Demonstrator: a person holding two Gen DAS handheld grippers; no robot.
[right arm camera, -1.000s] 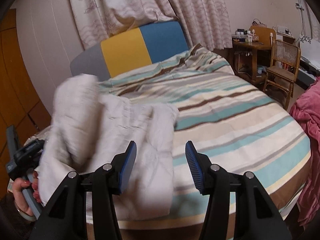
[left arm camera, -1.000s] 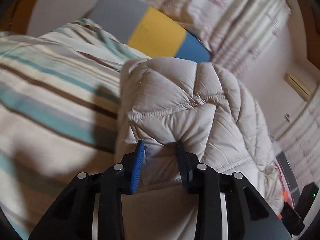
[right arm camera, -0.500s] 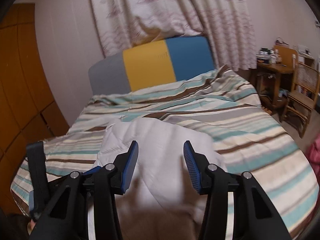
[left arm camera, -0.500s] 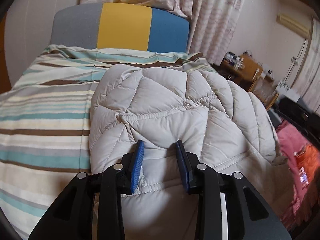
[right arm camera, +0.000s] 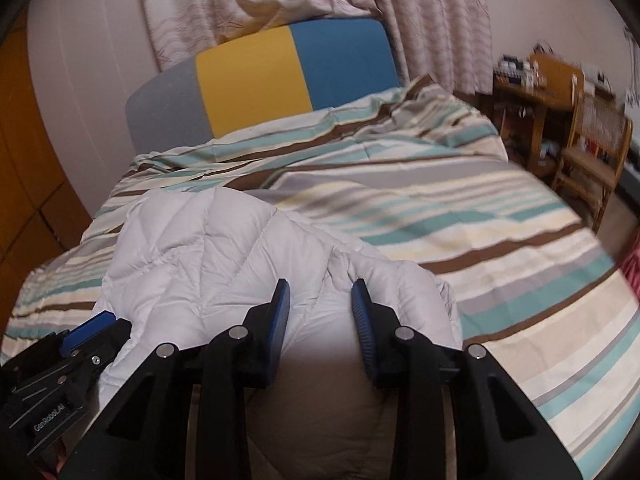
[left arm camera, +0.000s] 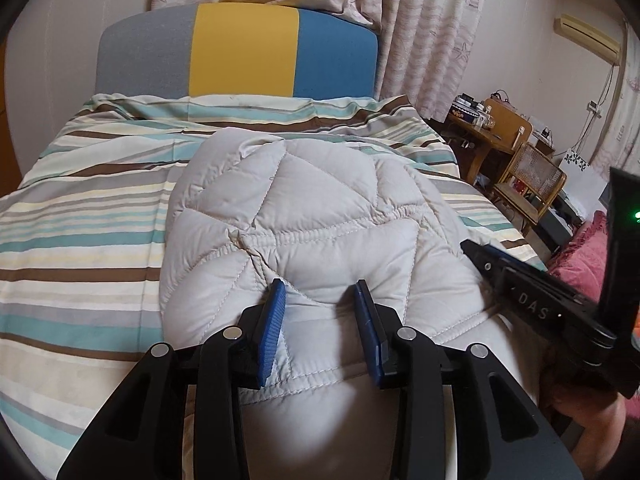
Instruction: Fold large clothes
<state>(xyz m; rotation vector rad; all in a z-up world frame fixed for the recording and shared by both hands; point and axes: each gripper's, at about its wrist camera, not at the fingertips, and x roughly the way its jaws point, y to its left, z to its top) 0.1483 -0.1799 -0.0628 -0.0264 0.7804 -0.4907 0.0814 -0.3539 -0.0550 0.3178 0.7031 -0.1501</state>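
A pale quilted down jacket [left arm camera: 304,216] lies bunched on the striped bed [left arm camera: 80,216]. It also shows in the right wrist view [right arm camera: 208,252]. My left gripper [left arm camera: 320,292] has its blue pads pressed into the near edge of the jacket, with a thick fold of it between them. My right gripper [right arm camera: 320,292] sits over the jacket's near right part with a gap between its pads and fabric below. The right gripper also shows at the right of the left wrist view [left arm camera: 536,300]. The left gripper shows at the lower left of the right wrist view [right arm camera: 60,368].
A grey, yellow and blue headboard [left arm camera: 240,48] stands at the far end under patterned curtains [left arm camera: 420,20]. A wooden desk [left arm camera: 496,128] and a cane chair [left arm camera: 532,184] stand right of the bed. Pink fabric [left arm camera: 580,248] lies at the right edge.
Both grippers have swung from the side to face the headboard. The jacket has come down onto the bed. The right gripper has moved in over the jacket beside the left one.
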